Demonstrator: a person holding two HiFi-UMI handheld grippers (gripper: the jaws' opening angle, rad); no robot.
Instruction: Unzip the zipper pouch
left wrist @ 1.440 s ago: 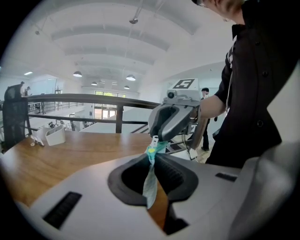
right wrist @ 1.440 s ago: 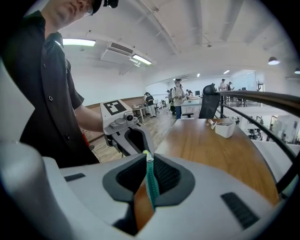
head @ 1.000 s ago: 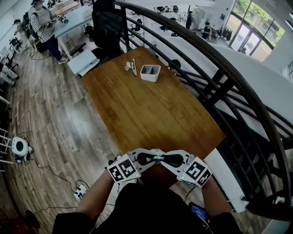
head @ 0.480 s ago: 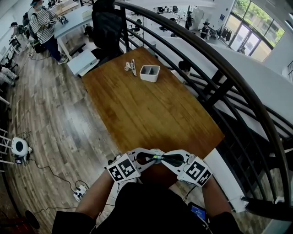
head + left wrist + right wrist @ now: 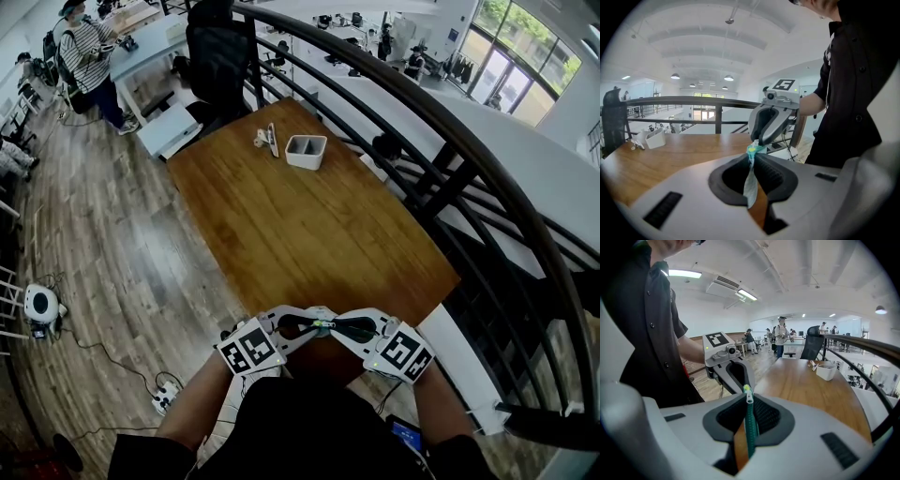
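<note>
- At the far left of the head view, a person in a striped top (image 5: 86, 52) stands on the wooden floor (image 5: 103, 234), well apart from the desk (image 5: 309, 234). A round white device (image 5: 40, 303) sits on the floor nearer to us.
- A black office chair (image 5: 217, 56) stands at the desk's far end.
- On that far end lie two small items (image 5: 267, 139), too small for us to name. They are just left of a white two-compartment tray (image 5: 307, 150).
- At the desk's near end, close to the person's body, the left gripper (image 5: 307, 324) points toward its partner. In the left gripper view its fingers (image 5: 774, 174) stand narrow, pinched on a pale teal fold of the zipper pouch (image 5: 750, 180).
- We note the pouch is held between the two grippers. From the head view only a small green bit shows where the tips meet. We cannot tell whether it touches the desk.
- The right gripper (image 5: 337, 325) faces the left one, nearly tip to tip. In the right gripper view its fingers (image 5: 765, 416) are narrow and clamped on the pouch's green zipper edge. The pale zipper pull (image 5: 748, 397) shows right at their tips. These fingers have just been closing with that edge between them.
- A black railing (image 5: 450, 159) curves along the desk's right side.
</note>
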